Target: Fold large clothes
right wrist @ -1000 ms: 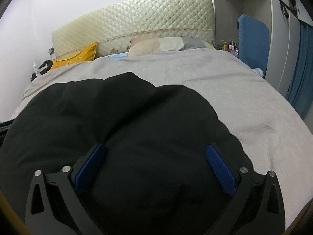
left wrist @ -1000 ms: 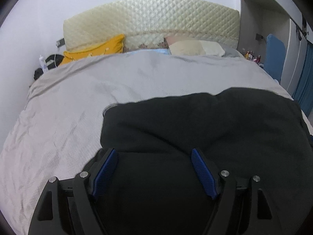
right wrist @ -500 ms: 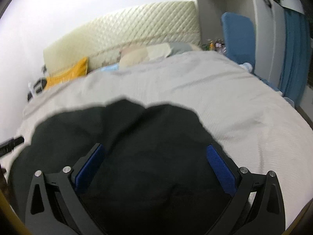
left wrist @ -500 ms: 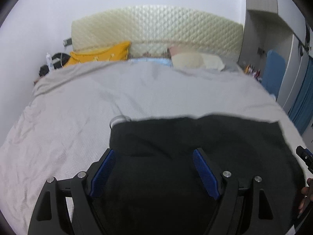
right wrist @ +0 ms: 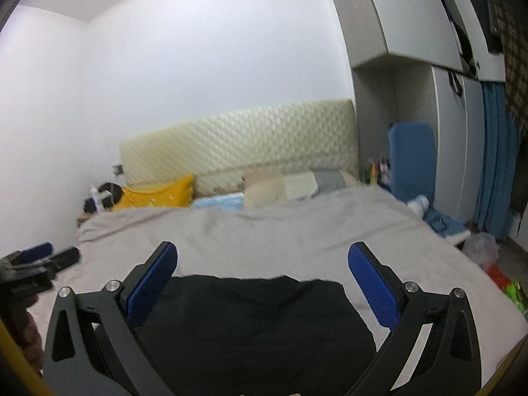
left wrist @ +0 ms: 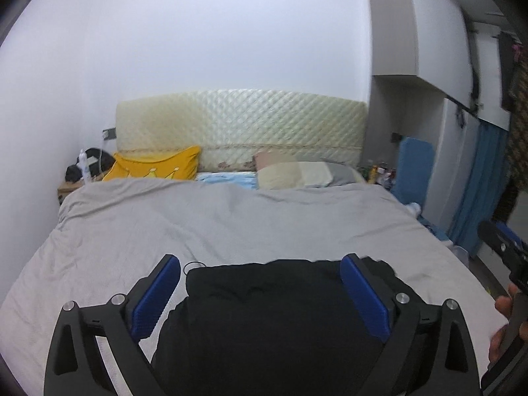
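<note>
A black garment (left wrist: pixel 270 313) lies on the grey bedspread (left wrist: pixel 231 224) near the foot of the bed; it also shows in the right wrist view (right wrist: pixel 250 326). My left gripper (left wrist: pixel 260 264) is open and empty, its blue pads raised above the garment's near part. My right gripper (right wrist: pixel 262 250) is open and empty too, held above the garment. The right gripper shows at the right edge of the left wrist view (left wrist: pixel 505 250), and the left gripper at the left edge of the right wrist view (right wrist: pixel 39 257).
A quilted cream headboard (left wrist: pixel 241 132) stands at the far end with a yellow pillow (left wrist: pixel 155 168), a beige pillow (left wrist: pixel 293 175) and a light blue cloth (left wrist: pixel 227 176). A nightstand (left wrist: pixel 71 188) is at far left. A blue panel (left wrist: pixel 414 168) and curtain (left wrist: pixel 478 191) stand right.
Both grippers have lifted and pulled back from the garment, staying open. The views tilted up, so the garment now fills much less of each frame.
</note>
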The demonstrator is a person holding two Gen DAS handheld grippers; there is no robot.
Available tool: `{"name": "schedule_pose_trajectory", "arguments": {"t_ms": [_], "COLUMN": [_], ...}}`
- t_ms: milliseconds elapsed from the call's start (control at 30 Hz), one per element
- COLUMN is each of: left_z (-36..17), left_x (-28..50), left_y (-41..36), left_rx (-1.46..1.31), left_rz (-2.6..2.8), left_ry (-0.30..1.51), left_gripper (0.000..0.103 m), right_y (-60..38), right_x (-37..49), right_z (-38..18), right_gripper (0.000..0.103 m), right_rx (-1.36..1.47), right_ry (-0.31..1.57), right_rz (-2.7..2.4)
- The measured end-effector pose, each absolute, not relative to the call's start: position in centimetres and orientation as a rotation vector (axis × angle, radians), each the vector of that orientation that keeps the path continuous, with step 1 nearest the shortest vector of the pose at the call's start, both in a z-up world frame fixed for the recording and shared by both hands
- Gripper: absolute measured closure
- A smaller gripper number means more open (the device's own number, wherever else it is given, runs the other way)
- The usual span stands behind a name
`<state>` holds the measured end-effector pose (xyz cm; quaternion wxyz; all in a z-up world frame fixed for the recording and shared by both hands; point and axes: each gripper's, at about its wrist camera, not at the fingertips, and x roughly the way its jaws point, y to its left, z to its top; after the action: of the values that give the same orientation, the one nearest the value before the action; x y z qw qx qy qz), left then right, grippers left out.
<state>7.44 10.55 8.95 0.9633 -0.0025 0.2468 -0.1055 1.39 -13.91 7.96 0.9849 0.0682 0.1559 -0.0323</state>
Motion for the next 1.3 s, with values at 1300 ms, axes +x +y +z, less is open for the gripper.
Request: {"name": "schedule_pose_trajectory", "arguments": {"t_ms": [1300], "left_z": [7.8], "left_x": [-6.6], "left_y": [12.1], "left_rx": [0.005], "left_rz": [-0.189], "left_ry": [0.528], "left_gripper": [0.001], "right_y": [-5.6], "right_x": [-11.9], "right_z": [7.4], "right_gripper": [0.000], "right_rx": [0.089], "right_ry": [0.321], "right_rz": [0.032]}}
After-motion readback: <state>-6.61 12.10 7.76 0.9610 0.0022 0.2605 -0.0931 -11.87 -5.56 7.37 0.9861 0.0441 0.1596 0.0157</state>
